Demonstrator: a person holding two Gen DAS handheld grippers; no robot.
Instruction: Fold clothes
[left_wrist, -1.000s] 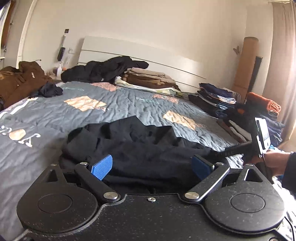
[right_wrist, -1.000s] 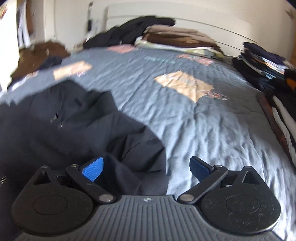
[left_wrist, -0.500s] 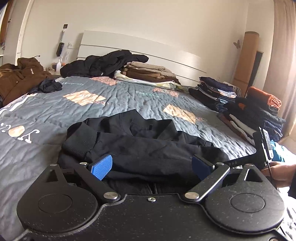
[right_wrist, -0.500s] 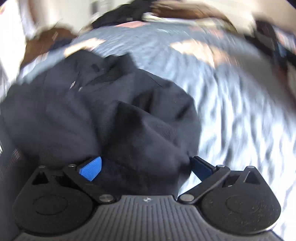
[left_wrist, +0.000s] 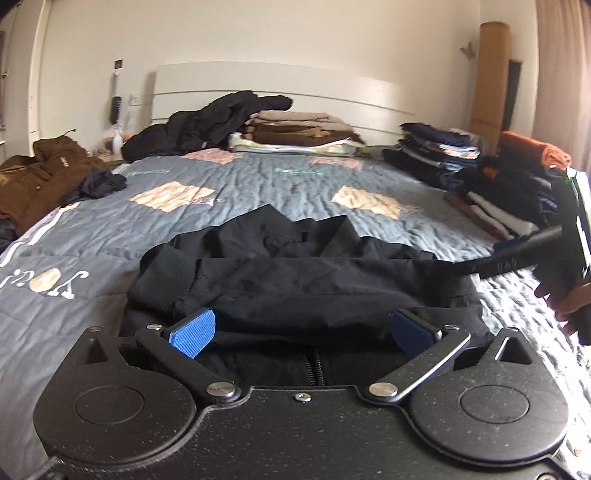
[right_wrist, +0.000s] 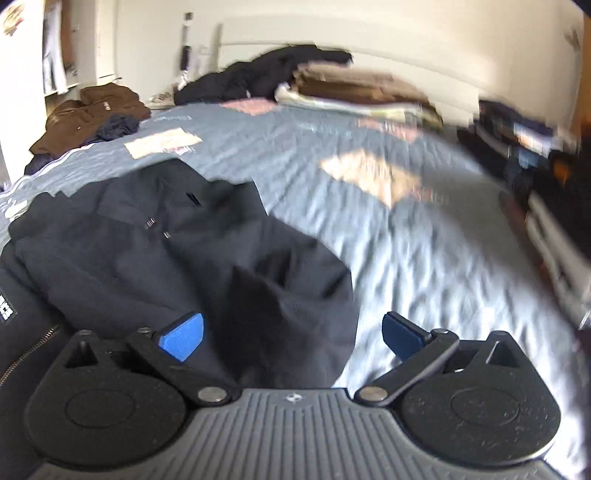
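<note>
On the near part of the bed (left_wrist: 258, 184), over a grey-blue quilted cover with peach patches: one black jacket (left_wrist: 303, 280), lying flat, zip side up. Its long axis runs from the near edge of the bed toward the headboard (left_wrist: 280, 85), collar at the far end, hem nearest the tongs. A sleeve is folded across the body from the right, its ribbed cuff (left_wrist: 162, 280) ending at the left side. Metal zip teeth show at the hem, between the left gripper's fingers. Fabric matte, creased, some lint. The right wrist view is blurred; it shows a white label patch at the left edge of the jacket (right_wrist: 166, 266).

Left gripper (left_wrist: 303, 328): spread wide, blue pads just above the hem, grasping nothing.

Right gripper (right_wrist: 291, 332): spread wide over the jacket's right edge, empty.

Also present: folded stacks (left_wrist: 443, 155) along the right side, a brown coat (left_wrist: 40, 173) at left.
</note>
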